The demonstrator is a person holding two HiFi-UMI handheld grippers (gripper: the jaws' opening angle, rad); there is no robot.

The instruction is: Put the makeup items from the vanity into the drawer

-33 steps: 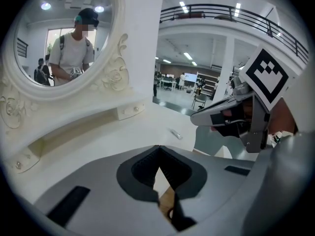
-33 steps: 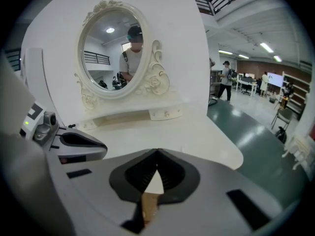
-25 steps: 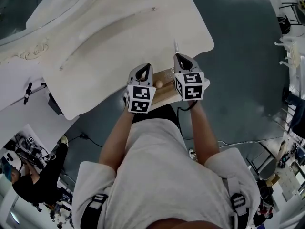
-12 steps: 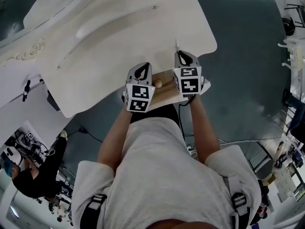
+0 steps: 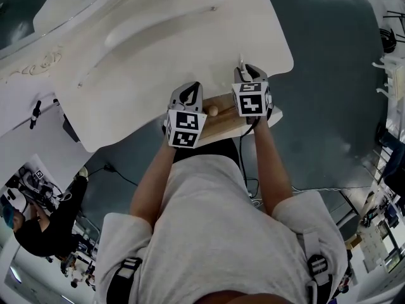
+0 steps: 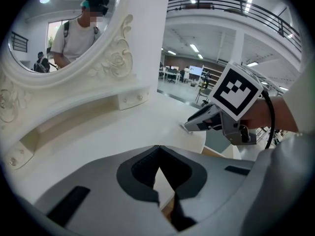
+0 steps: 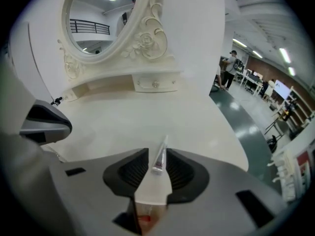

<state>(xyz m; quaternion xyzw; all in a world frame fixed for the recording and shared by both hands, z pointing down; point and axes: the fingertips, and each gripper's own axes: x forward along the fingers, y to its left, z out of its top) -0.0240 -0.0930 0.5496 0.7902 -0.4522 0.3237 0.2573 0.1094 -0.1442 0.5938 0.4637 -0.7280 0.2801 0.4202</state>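
**Right gripper lowered toward the drawer, tube in its grip**

Head view: since the earlier frames the right gripper (image 5: 249, 75) has been carried lower and slightly further out along the front edge of the vanity (image 5: 158, 43). The left gripper (image 5: 188, 94) has been kept where it was. Both are poised over the open drawer (image 5: 218, 125). No other makeup is seen on the vanity top, so the task is judged to be nearly finished. The drawer's contents are mostly hidden.

Left gripper view: the jaws are seen pressed together, with nothing between them.

Right gripper view: a slim clear tube (image 7: 160, 154) is clamped between the pads. Its long axis is laid along the gripper's own line, and its tapered end is pointed ahead toward the mirror (image 7: 98, 18). The tube has yet to be placed in the drawer.
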